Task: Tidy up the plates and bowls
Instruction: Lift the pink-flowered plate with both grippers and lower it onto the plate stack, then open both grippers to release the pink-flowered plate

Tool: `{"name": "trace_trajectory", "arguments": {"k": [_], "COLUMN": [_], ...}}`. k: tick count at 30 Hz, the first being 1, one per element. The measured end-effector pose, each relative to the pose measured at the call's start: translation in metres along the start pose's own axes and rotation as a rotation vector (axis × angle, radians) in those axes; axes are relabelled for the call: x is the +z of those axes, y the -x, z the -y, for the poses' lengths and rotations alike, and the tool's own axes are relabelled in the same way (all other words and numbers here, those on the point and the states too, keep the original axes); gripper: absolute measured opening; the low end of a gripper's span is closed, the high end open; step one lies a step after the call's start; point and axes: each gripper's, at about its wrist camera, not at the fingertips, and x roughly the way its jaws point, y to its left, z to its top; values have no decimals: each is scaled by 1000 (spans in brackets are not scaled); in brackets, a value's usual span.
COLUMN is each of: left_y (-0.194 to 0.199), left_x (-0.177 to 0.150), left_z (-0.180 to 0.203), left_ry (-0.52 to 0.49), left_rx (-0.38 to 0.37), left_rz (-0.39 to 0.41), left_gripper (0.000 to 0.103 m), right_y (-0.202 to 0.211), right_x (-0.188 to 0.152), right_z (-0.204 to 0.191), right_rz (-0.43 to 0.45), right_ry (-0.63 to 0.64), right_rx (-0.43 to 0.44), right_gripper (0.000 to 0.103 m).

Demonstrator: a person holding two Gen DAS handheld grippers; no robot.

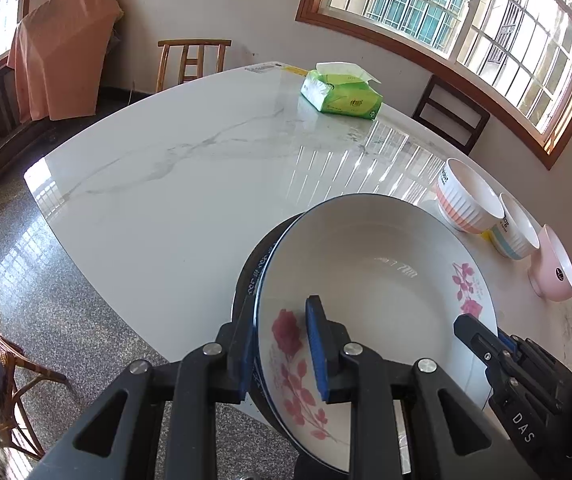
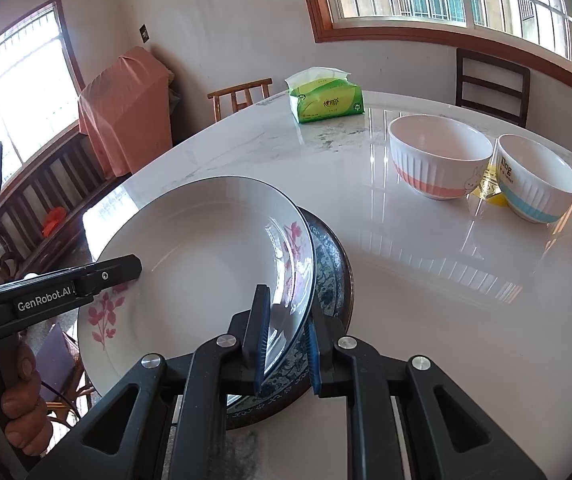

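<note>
With both the left gripper (image 1: 284,354) and right gripper (image 2: 286,344) clamped on the floral plate (image 2: 206,264), we are stacking it on the dark plate (image 2: 332,264) near the table's (image 2: 426,300) near edge, and next we must lower it level.

Two plates (image 2: 206,248), three bowls (image 2: 440,156), one tissue pack (image 2: 326,102)

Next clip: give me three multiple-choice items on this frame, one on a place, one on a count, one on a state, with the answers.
1. Where is the flowered plate?
A. over a dark patterned plate
B. inside a bowl
C. on a chair

2. How many bowls stand on the table?
A. one
B. three
C. five

3. What are the left tongs doing?
A. hanging open over the table
B. gripping the tissue pack
C. clamped on the flowered plate's rim

Answers: 1 A, the dark rim shows beneath it. 2 B, the left view shows three in a row. 3 C, both pads press its rim; the right tongs grip the opposite side.
</note>
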Motion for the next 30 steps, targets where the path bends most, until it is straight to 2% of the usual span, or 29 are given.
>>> {"name": "trace_trajectory", "arguments": {"k": [12, 14, 20, 23, 27, 30], "left_y": [-7, -2, 25, 28, 23, 18], "left_x": [0, 1, 3, -2, -10, -16], "left_z": [-3, -1, 14, 20, 26, 28], "left_ry": [-3, -18, -83, -107, -127, -135], "left_rx": [6, 6, 49, 45, 29, 14], "left_rz": [-9, 27, 159, 168, 143, 117], "left_gripper": [24, 23, 23, 23, 24, 24], "right_y": [-6, -8, -12, -12, -11, 2], "right_x": [-4, -5, -5, -8, -13, -15], "right_z": [-7, -9, -9, -11, -13, -11], "right_rz": [6, 4, 14, 38, 73, 161], "right_ry": [40, 62, 83, 102, 125, 145], "right_rx": [-26, -52, -52, -61, -97, -145], "right_gripper": [16, 17, 19, 22, 23, 28]}}
